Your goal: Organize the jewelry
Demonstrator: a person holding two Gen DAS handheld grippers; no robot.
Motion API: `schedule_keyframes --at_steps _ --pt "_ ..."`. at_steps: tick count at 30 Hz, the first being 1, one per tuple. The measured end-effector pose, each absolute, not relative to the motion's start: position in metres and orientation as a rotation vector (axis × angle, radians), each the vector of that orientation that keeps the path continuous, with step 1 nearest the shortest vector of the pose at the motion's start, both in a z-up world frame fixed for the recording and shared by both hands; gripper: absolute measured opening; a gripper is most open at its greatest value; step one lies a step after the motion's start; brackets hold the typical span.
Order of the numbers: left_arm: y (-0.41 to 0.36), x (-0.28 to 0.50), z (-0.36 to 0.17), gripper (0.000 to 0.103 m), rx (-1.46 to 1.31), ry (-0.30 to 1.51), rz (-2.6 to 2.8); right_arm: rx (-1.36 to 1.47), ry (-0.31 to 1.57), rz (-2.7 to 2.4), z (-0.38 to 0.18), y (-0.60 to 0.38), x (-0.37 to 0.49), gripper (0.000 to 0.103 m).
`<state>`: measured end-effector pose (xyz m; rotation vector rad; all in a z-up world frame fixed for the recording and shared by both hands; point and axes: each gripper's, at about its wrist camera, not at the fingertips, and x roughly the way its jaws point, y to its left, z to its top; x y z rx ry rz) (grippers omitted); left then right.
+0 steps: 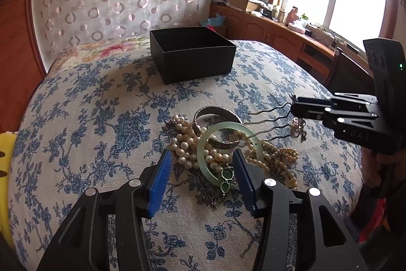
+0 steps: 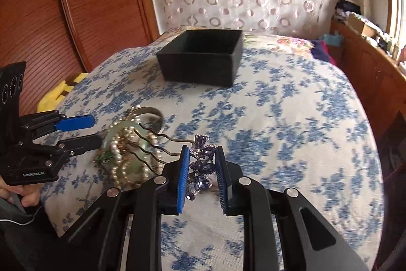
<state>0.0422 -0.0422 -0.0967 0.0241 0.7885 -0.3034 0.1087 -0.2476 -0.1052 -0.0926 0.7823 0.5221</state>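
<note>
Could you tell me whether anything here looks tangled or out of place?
Yes: the pearl necklace, jade bangle, silver cuff and green earrings lie heaped together on the bedspread, while the black box behind looks empty.

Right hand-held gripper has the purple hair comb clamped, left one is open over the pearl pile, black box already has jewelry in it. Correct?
Not quite: the black box looks empty in the left wrist view. The rest holds: the right hand-held gripper clamps the purple hair comb, and the left hand-held gripper is open over the pearls.
</note>
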Motion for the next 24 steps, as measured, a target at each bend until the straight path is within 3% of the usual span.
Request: schedule_keyframes --at_steps 20,24 --pt "-0.060 0.051 -0.102 0.049 0.057 0.826 -0.353 -0.103 0.792 0.440 -0.120 -0.273 0.101 0.022" --pt "-0.073 0.049 -0.105 0.054 0.112 0.830 -0.361 -0.093 0.794 0.429 -0.121 -0.279 0.101 0.022"
